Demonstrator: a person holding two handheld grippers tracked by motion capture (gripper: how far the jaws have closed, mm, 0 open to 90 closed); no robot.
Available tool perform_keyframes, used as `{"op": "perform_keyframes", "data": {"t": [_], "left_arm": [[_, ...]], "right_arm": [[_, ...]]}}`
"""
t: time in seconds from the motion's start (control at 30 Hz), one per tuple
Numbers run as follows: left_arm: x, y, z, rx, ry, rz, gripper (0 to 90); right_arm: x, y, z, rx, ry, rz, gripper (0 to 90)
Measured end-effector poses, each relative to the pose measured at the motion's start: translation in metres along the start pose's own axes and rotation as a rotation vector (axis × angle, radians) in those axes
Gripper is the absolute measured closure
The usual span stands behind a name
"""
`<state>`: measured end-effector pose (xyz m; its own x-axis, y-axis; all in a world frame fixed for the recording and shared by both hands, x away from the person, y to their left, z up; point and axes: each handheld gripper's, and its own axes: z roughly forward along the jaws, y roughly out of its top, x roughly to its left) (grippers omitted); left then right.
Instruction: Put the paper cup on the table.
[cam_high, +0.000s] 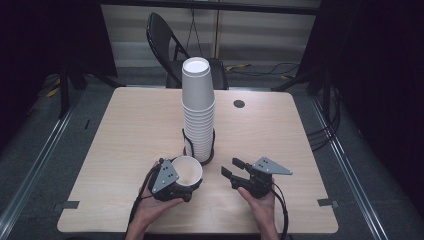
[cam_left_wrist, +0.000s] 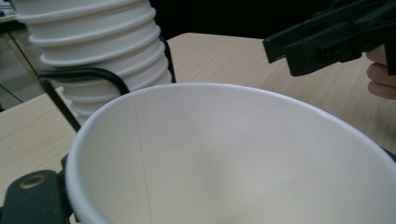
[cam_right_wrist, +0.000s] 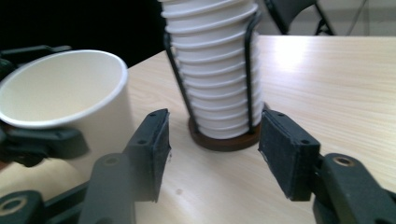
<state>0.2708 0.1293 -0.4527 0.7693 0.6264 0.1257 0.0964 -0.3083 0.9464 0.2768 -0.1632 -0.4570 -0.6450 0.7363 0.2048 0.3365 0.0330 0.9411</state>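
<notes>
The left hand-held gripper (cam_high: 184, 189) grasps a single white paper cup (cam_high: 187, 171) by its wall, mouth up, near the front edge of the light wooden table (cam_high: 130, 130); just behind it, a tall stack of white paper cups (cam_high: 198, 107) stands in a black wire holder (cam_high: 199, 150) at the table's middle; the right hand-held gripper (cam_high: 230, 168) is released, jaws apart with nothing between, aimed at the stack; a cup seems just separated; next, I judge, the right must close on another cup.
</notes>
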Motion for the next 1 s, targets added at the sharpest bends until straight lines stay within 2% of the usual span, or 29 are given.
{"op": "perform_keyframes", "data": {"t": [0.13,0.27,0.33,0.4,0.43,0.53,0.63,0.7,0.73,0.83,0.93,1.0], "left_arm": [[0.005,-0.001,-0.003,0.002,0.011,-0.018,11.1],[0.01,-0.003,-0.007,-0.006,0.028,-0.025,10.9],[0.013,-0.004,-0.01,-0.011,0.037,-0.034,11.0],[0.016,-0.005,-0.012,-0.013,0.042,-0.04,11.0],[0.018,-0.005,-0.013,-0.015,0.049,-0.045,11.0],[0.023,-0.005,-0.015,-0.014,0.076,-0.048,11.0],[0.031,-0.005,-0.018,-0.015,0.127,-0.057,10.9],[0.036,-0.006,-0.02,-0.024,0.137,-0.077,10.9],[0.04,-0.007,-0.02,-0.03,0.145,-0.091,10.9],[0.046,-0.008,-0.021,-0.039,0.168,-0.109,10.9],[0.05,-0.007,-0.021,-0.042,0.186,-0.108,10.9],[0.055,-0.006,-0.021,-0.046,0.197,-0.122,10.8]], "right_arm": [[-0.003,-0.007,-0.005,-0.044,-0.053,-0.004,34.3],[-0.006,-0.015,-0.011,-0.096,-0.081,0.024,28.2],[-0.007,-0.018,-0.013,-0.1,-0.112,0.013,22.1],[-0.008,-0.022,-0.016,-0.102,-0.127,0.032,21.6],[-0.009,-0.023,-0.017,-0.107,-0.127,0.041,21.2],[-0.013,-0.027,-0.022,-0.131,-0.165,0.068,18.6],[-0.017,-0.029,-0.027,-0.15,-0.205,0.083,18.6],[-0.02,-0.03,-0.029,-0.15,-0.23,0.075,17.8],[-0.021,-0.03,-0.03,-0.131,-0.234,0.066,14.5],[-0.024,-0.033,-0.032,-0.141,-0.266,0.059,14.1],[-0.025,-0.036,-0.033,-0.154,-0.312,0.048,13.9],[-0.026,-0.037,-0.034,-0.155,-0.333,0.041,14.0]]}}
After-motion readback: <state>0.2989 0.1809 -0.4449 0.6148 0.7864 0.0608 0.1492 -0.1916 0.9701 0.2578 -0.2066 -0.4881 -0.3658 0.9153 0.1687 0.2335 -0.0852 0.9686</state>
